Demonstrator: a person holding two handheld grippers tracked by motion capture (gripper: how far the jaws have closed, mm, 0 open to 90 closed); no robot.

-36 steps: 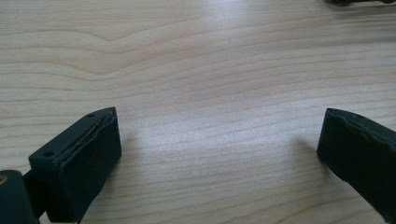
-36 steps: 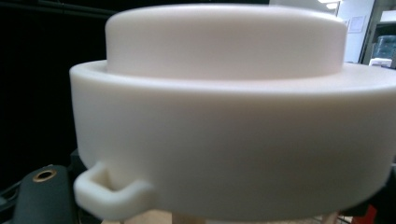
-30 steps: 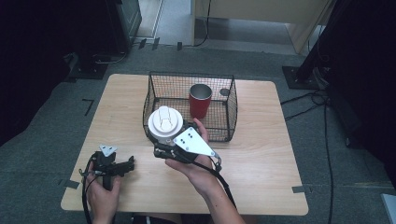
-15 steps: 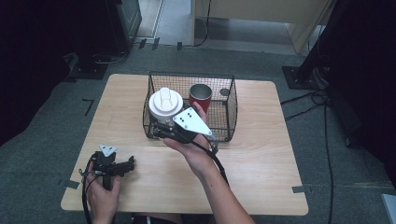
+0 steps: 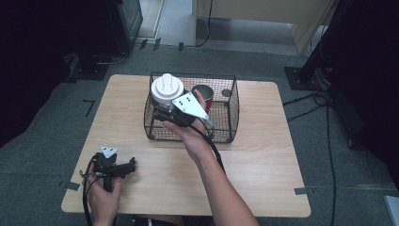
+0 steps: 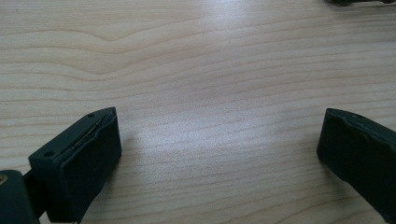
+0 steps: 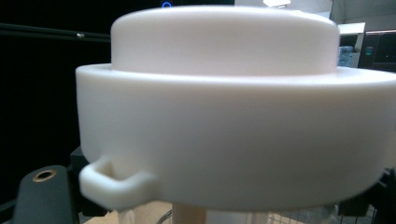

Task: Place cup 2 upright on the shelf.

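My right gripper (image 5: 162,112) is shut on a clear container with a wide white lid (image 5: 166,89), holding it upright over the near left part of the black wire basket (image 5: 234,110). In the right gripper view the white lid (image 7: 219,121) looms close, with my black jaws low at either side of the container beneath it. A red cup (image 5: 205,94) stands inside the basket, just right of the lid. My left gripper (image 5: 131,165) rests on the wooden table (image 5: 263,155) near its front left corner. Its jaws (image 6: 219,140) stand wide open over bare wood.
A small grey round object (image 5: 227,93) lies in the basket's far right corner. Dark stands and cables sit on the floor around the table. A cable trails from the right gripper along the forearm.
The right gripper has carried the white-lidded container from in front of the basket, away from the person, to above the basket's left side. The left gripper has stayed put.
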